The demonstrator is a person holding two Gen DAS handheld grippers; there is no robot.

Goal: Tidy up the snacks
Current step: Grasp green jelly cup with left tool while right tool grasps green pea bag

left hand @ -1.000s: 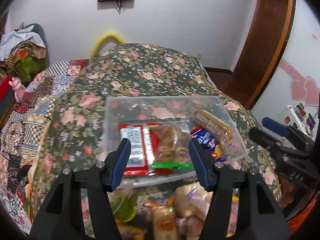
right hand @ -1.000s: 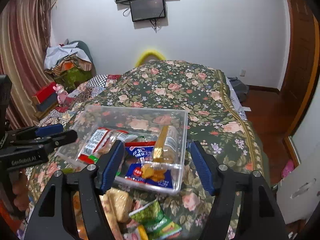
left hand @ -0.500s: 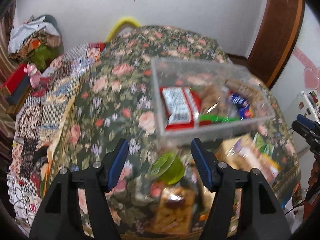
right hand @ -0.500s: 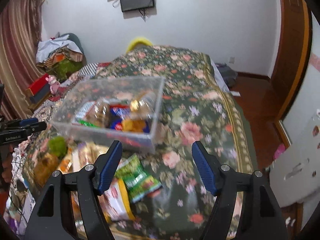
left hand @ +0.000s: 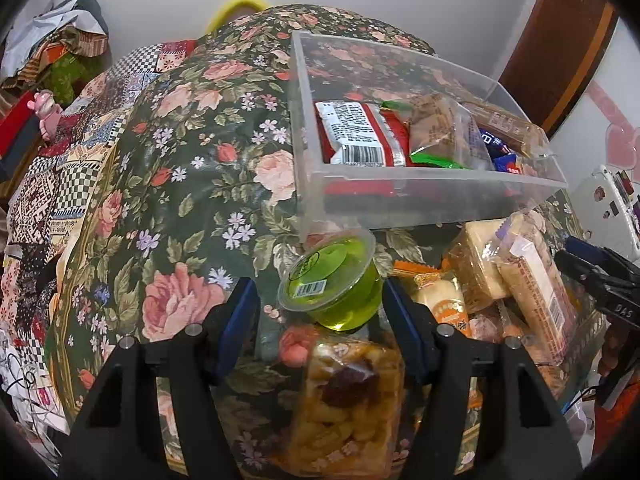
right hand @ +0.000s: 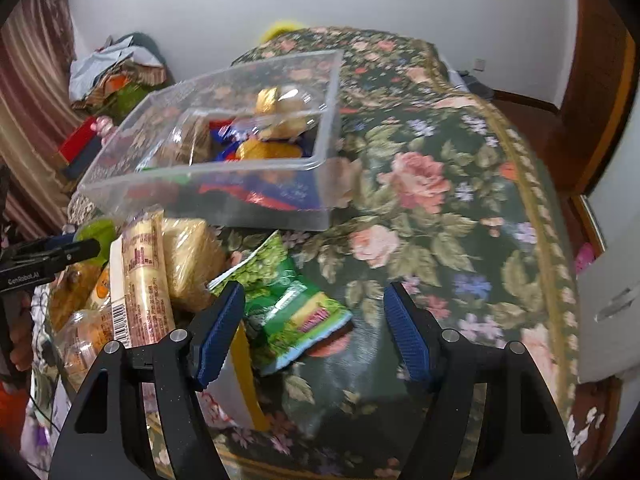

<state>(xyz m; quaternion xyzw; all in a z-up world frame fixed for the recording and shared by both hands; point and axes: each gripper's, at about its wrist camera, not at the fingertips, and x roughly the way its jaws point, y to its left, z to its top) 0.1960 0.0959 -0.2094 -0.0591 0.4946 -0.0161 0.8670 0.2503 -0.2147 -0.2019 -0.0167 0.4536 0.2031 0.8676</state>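
A: Two grippers, both empty. Left gripper (left hand: pixel 320 308) parted, green jelly cup (left hand: pixel 330 280) between the pads, untouched. Right gripper (right hand: pixel 314 328) spread over green packet (right hand: pixel 288 304).
B: Step?
A: Reaching, I judge. Loose snacks lie along the bed's near edge; clear bin (left hand: pixel 420 200) just behind, part-filled.
B: Next?
A: Close squarely; cup lid looks slippery.

Open floral bedspread (left hand: pixel 188 184) lies left of the clear plastic bin (left hand: pixel 420 200) and right of it (right hand: pixel 460 220); both flanks give free passage. Loose snack packets (right hand: pixel 160 272) and a green jelly cup (left hand: pixel 332 284) crowd the bed's near edge, blocking the bin's front wall
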